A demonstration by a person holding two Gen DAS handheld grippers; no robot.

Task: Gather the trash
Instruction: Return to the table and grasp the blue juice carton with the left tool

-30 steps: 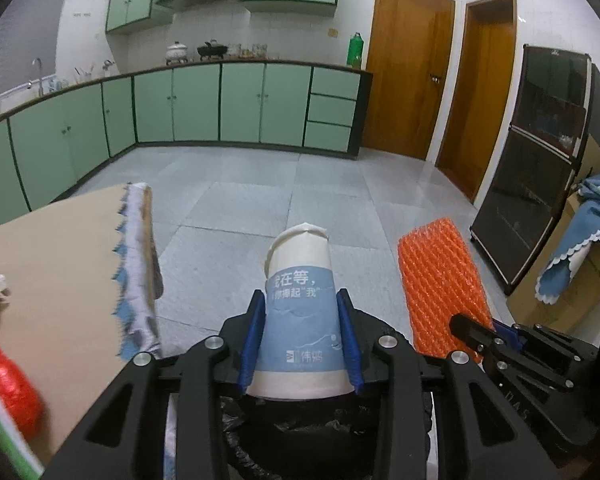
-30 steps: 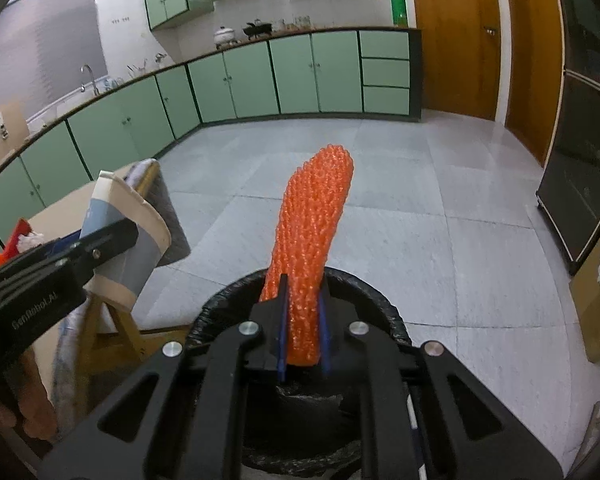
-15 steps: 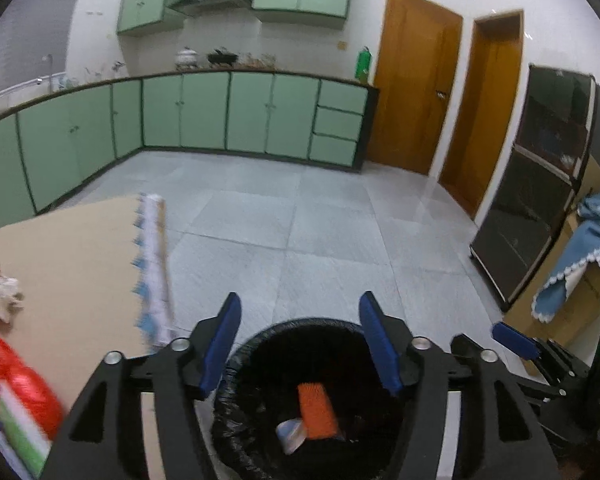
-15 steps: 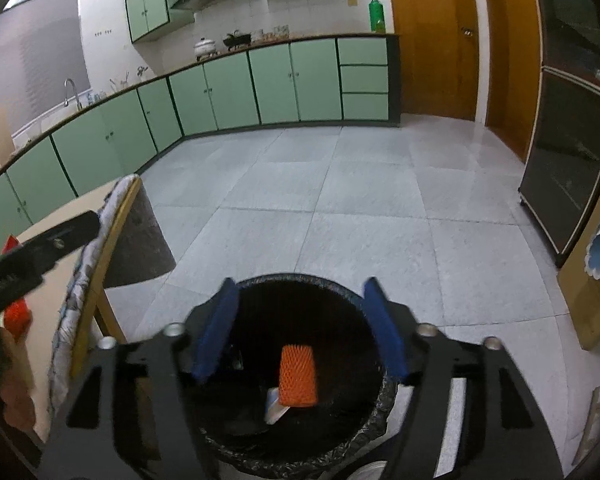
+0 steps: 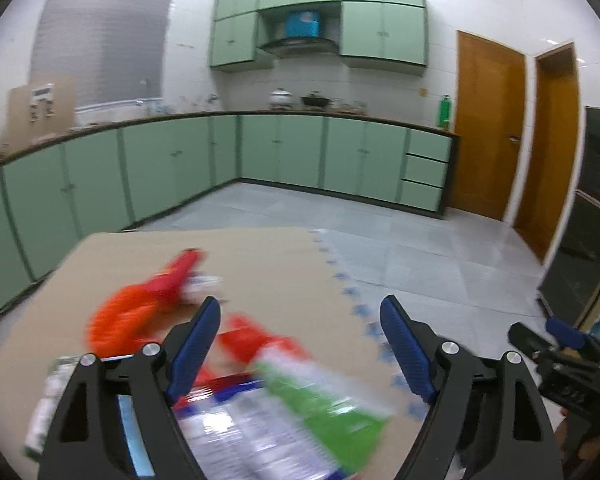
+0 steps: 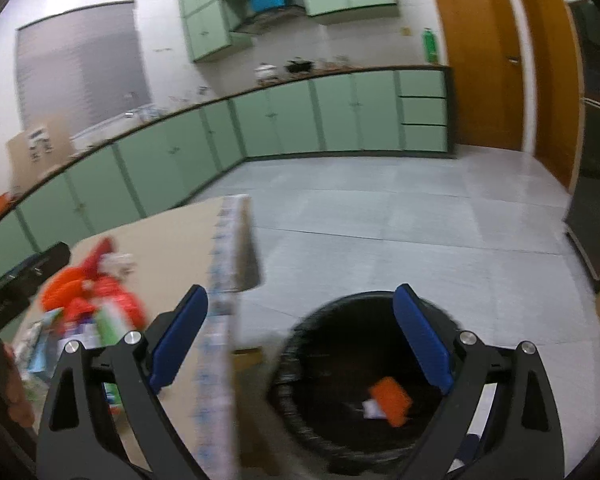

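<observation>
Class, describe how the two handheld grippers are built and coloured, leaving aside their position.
The left gripper and right gripper look alike: black angular frames with triangular cut-outs, silver round bolt heads, and two ribbed blue finger pads. No cables or sleeves show. The neighbouring gripper's black body carries white lettering, too blurred to read.

A table point(image 5: 284, 264) with a tan top and a blue-patterned cloth edge point(image 6: 224, 264) carries a blurred heap of trash: an orange-red wrapper point(image 5: 140, 304) toward its far left, and nearer than that a green, white and red package point(image 5: 300, 404). To the table's right, the grey tiled floor point(image 6: 400, 216) bears a black-lined trash bin point(image 6: 300, 364), standing just beside the table's corner
</observation>
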